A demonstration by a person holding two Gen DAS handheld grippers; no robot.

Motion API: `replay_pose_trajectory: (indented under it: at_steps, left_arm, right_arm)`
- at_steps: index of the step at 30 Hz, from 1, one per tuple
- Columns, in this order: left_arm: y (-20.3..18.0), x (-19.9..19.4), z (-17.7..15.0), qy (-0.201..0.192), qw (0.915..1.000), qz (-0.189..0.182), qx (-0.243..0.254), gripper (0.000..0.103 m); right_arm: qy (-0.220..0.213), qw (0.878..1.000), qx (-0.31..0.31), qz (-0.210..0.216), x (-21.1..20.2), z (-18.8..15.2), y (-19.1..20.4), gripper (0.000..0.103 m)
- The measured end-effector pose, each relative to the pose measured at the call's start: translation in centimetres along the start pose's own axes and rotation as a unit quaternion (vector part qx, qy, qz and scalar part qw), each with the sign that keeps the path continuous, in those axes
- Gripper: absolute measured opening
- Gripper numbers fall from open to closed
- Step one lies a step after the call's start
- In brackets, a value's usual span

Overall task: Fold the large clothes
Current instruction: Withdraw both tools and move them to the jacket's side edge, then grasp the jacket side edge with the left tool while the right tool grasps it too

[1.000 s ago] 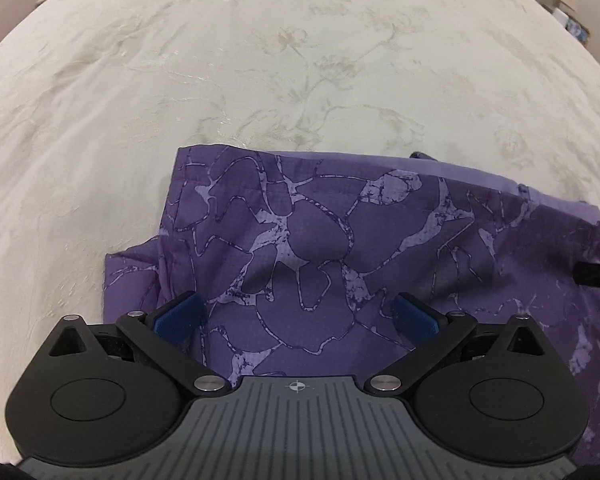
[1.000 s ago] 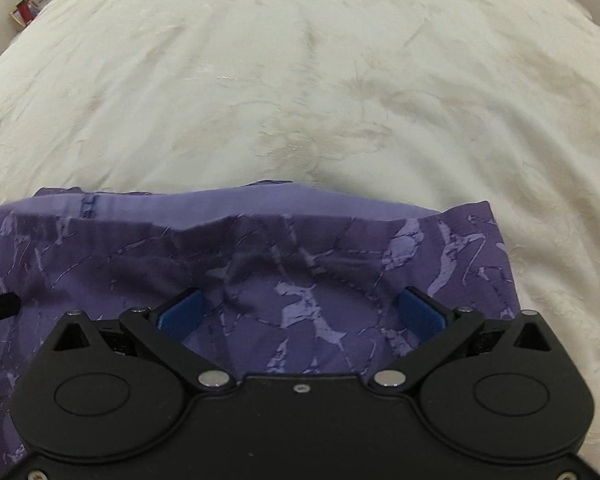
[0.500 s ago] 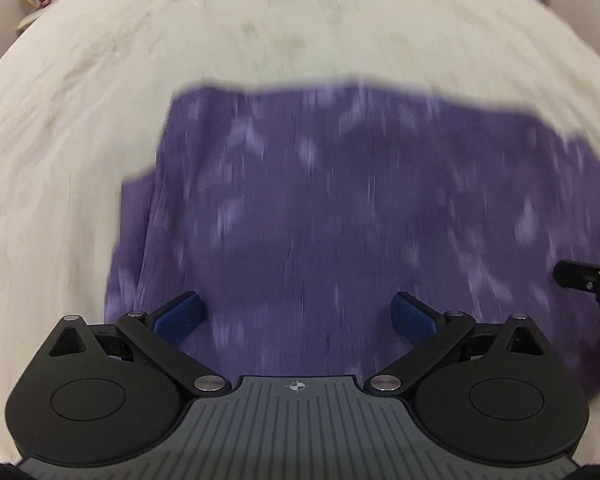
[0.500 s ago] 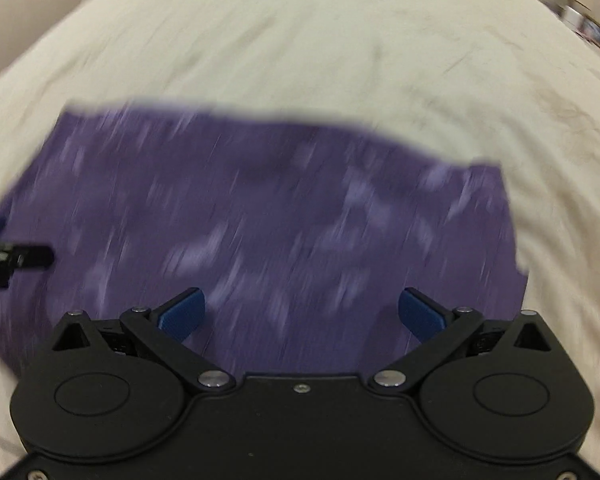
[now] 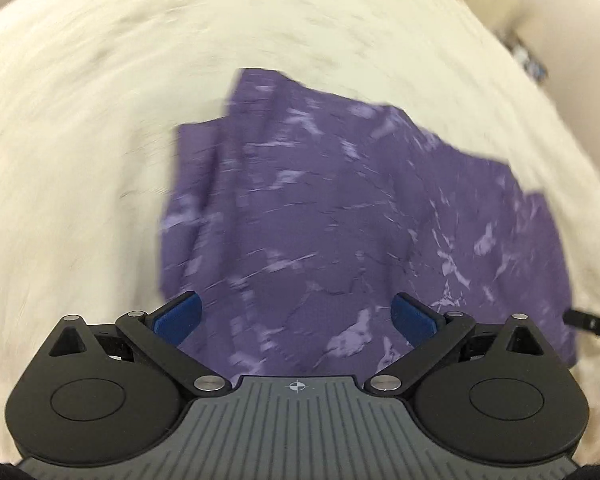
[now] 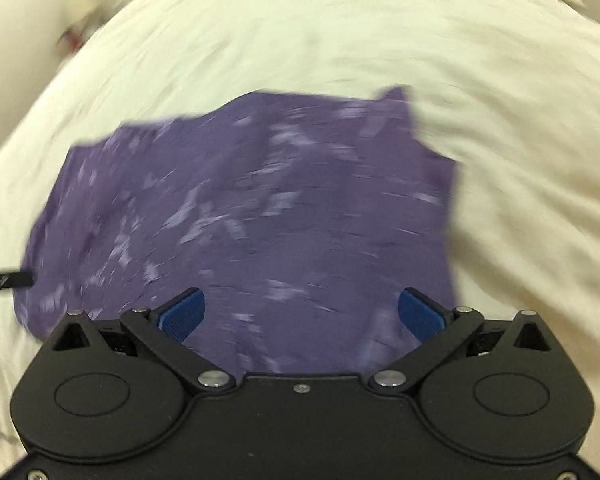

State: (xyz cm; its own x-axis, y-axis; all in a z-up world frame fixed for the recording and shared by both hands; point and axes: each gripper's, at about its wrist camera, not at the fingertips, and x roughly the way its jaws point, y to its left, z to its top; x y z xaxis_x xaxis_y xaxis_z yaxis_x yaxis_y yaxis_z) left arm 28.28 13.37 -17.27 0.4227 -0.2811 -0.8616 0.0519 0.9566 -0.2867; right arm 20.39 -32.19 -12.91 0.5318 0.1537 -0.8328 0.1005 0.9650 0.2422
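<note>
The left hand-held gripper (image 5: 296,314) has its blue pads spread wide apart with nothing between them, and the right hand-held gripper (image 6: 302,312) is the same, jaws apart and empty. Both hang above the purple garment (image 5: 340,232), not touching it, which suggests a fold has been laid down and both tools are clear of the cloth to judge the result or pick the next edge. The garment lies on the cream bed cover (image 5: 80,160) as a compact, roughly rectangular stack, its marbled pale pattern facing up; a stepped outline at the far edge and a narrower layer showing at its left side suggest several thicknesses lying one on another.

Both views are smeared by motion, so seams, collar or sleeves cannot be made out, and the kind of garment cannot be told. Each gripper body hides the near edge of the cloth. A black tip of the opposite tool juts in at the frame edge of each view. The blurred objects beyond the bed are unreadable.
</note>
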Motion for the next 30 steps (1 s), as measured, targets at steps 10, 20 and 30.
replay_pose_trajectory:
  at_steps: [10, 20, 30]
  left_arm:
    - [7.3, 0.3, -1.6, 0.022, 0.9927, -0.036, -0.113, 0.103]
    - [6.7, 4.3, 0.1, 0.044, 0.9936, -0.069, -0.077, 0.103]
    - [3.2, 8.4, 3.5, 0.071, 0.9933, -0.088, -0.022, 0.103]
  right_arm:
    - [0.041, 0.985, 0.160, 0.048, 0.2, -3.3, -9.6, 0.102]
    - [0.062, 0.965, 0.228, 0.114, 4.9, -3.3, -11.1, 0.103]
    - [0.063, 0.948, 0.239, 0.198, 8.4, -0.7, -10.4, 0.103]
